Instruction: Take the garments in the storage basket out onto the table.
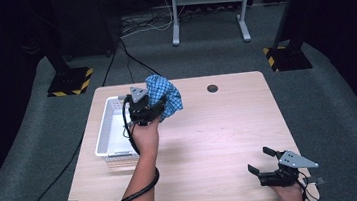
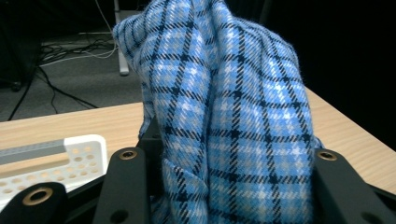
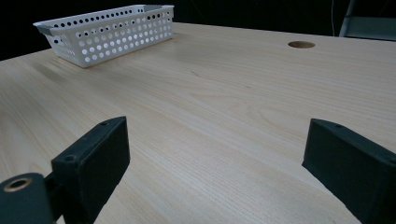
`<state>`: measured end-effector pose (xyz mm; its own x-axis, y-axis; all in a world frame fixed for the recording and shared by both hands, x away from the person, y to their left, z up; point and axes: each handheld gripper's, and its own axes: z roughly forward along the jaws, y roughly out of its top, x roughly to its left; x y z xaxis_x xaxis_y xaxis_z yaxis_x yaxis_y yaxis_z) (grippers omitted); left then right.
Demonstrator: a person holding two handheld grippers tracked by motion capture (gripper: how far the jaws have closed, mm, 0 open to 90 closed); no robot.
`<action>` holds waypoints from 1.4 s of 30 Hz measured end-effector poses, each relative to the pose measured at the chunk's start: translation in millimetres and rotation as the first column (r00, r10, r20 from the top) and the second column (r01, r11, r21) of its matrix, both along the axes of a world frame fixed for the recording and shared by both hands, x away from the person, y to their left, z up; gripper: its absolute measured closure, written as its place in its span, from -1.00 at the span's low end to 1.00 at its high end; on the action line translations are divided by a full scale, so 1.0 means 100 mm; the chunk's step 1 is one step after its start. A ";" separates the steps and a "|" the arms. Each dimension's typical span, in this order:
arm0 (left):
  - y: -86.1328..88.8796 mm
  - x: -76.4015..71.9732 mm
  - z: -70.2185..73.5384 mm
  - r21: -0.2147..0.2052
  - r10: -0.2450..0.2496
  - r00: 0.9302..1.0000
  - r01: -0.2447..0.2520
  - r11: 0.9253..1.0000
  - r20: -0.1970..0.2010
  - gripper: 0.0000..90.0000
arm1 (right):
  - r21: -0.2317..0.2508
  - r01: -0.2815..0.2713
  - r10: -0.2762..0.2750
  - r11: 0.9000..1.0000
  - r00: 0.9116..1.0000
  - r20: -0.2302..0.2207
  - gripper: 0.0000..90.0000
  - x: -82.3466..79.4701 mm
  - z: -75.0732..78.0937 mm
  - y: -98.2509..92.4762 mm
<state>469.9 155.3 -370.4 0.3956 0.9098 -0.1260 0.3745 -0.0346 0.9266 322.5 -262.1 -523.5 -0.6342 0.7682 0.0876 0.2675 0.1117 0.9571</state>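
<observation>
Your left hand-held gripper is clenched on a bunched blue checked cloth, holding it up off the surface near the far edge, left of the middle. In the left gripper view the cloth rises as a gathered, folded mass between the two black jaws, which press on it from both sides, and its top stands well above them. Just to the left of that gripper sits a white perforated basket, close to the far left corner of the surface; the cloth hangs beside the basket's right wall, and from the high view you cannot tell whether it touches the rim. Your right hand-held gripper rests near the near right corner, well apart from the cloth and the basket, with its jaws spread wide and nothing between them; the right gripper view looks across bare wood toward the basket and a round hole in the surface near the far edge.
</observation>
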 end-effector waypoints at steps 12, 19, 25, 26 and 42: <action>-0.30 0.04 -0.03 -0.012 -0.045 0.999 0.046 0.999 0.005 0.17 | 0.001 -0.004 0.004 1.000 1.000 0.003 -0.86 0.00 0.00 0.00; -0.48 0.04 -0.03 -0.016 -0.083 0.996 0.083 0.996 0.013 0.17 | 0.001 -0.006 0.006 1.000 1.000 0.006 -0.86 0.00 0.00 0.00; -0.59 0.04 -0.02 -0.015 -0.111 0.993 0.111 0.994 0.026 0.17 | 0.003 -0.007 0.007 1.000 1.000 0.004 -0.86 -0.01 0.00 0.00; -0.61 0.04 -0.02 -0.015 -0.114 0.993 0.114 0.993 0.028 0.17 | 0.003 -0.007 0.007 1.000 1.000 0.004 -0.86 -0.01 0.00 0.00; -0.77 0.05 -0.13 -0.016 -0.151 0.988 0.151 0.988 0.014 0.17 | 0.004 -0.008 0.008 1.000 1.000 0.007 -0.86 -0.01 0.00 0.00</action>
<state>475.4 78.1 -383.5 0.5301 0.8371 -0.1354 0.3547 -0.0738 0.9321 321.8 -262.3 -523.6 -0.6407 0.7629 0.0866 0.2604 0.1098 0.9592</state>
